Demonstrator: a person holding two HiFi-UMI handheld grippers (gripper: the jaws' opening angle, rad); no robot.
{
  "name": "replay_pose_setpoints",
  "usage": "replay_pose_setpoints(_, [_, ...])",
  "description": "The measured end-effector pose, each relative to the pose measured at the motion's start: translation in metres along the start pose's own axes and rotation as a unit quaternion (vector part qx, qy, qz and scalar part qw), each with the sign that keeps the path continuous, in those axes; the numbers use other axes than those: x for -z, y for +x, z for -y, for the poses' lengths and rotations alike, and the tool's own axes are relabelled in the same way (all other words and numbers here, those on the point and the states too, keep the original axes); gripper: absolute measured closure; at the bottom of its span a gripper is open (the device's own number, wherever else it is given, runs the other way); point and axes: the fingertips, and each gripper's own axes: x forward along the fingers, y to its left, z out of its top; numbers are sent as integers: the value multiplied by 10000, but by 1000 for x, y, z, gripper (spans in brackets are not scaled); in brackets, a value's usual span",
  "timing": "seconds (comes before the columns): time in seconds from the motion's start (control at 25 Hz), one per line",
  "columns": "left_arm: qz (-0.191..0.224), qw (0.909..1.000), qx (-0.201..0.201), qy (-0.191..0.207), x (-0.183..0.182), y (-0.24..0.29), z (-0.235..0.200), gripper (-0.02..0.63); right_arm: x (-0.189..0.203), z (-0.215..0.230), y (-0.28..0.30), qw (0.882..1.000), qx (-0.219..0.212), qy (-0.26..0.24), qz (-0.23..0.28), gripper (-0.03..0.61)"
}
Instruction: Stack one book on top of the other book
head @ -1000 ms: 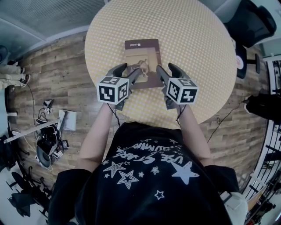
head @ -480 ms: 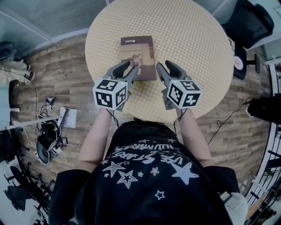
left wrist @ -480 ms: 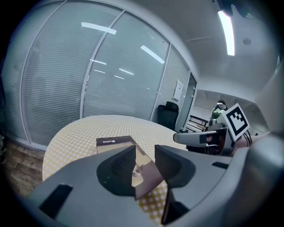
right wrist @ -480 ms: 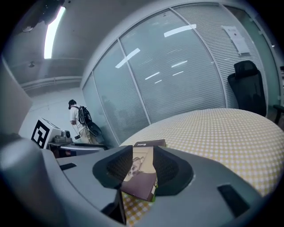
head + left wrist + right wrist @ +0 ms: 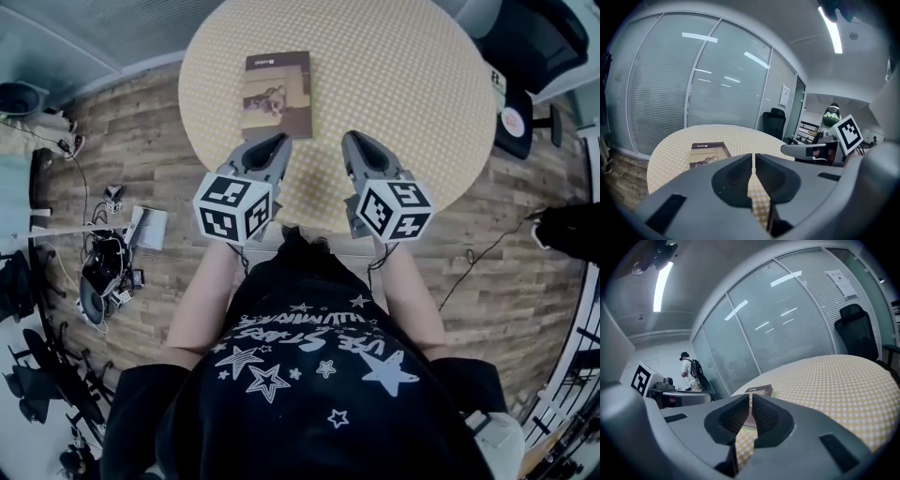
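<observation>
Head view: nearest, the left gripper (image 5: 278,142) and right gripper (image 5: 353,141) hang above the near edge of the round checked table (image 5: 403,84); their jaws have just been closing and now meet on nothing; farther off lies the brown book (image 5: 277,94) — flat, apart from both; only the right gripper view shows a distant person with a backpack (image 5: 689,371).
</observation>
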Motion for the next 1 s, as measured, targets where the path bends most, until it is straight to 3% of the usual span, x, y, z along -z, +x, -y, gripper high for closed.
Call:
replay_pose_setpoints(0.28, [48, 9998, -200, -62, 7, -8, 28, 604, 25, 6, -29, 9995, -234, 89, -210, 540])
replay_pose_setpoints(0.6, [-55, 9999, -75, 111, 10, -9, 47, 606, 28, 1, -43, 9993, -320, 122, -177, 545])
replay_pose_setpoints(1.0, [22, 9975, 611, 354, -6, -15, 33, 606, 10, -14, -47, 9990, 427, -22, 163, 545])
